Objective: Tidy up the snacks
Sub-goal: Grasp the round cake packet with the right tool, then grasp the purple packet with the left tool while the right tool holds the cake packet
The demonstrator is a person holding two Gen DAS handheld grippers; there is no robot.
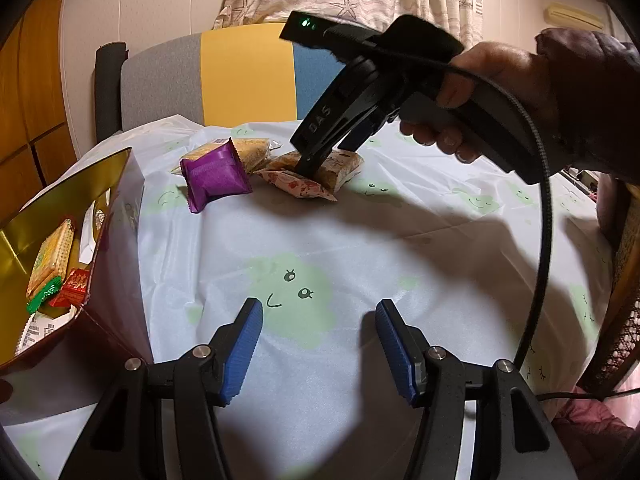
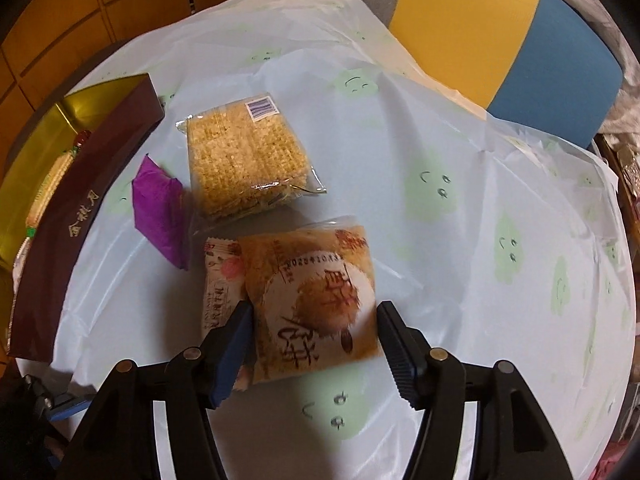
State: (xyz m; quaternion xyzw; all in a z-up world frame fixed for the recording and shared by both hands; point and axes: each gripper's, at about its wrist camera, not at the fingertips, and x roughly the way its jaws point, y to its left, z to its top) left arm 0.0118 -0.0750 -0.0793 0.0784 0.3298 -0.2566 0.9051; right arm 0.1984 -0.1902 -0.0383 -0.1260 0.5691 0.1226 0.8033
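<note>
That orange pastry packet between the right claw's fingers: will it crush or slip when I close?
The orange pastry packet looks puffy and glossy, so it may slip. Its filling is probably crumbly; squeeze gently. It overlaps the floral packet, which may shift as it lifts.

Left view distant; right close, steep; both share snacks (image 1: 256, 168).

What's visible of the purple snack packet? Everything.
The purple snack packet is a small glossy foil pouch with crimped, serrated end seals, sealed and puffy. It lies tilted on the tablecloth, between the gift box and the clear cracker pack, leaning against that pack. No gripper touches it.
</note>
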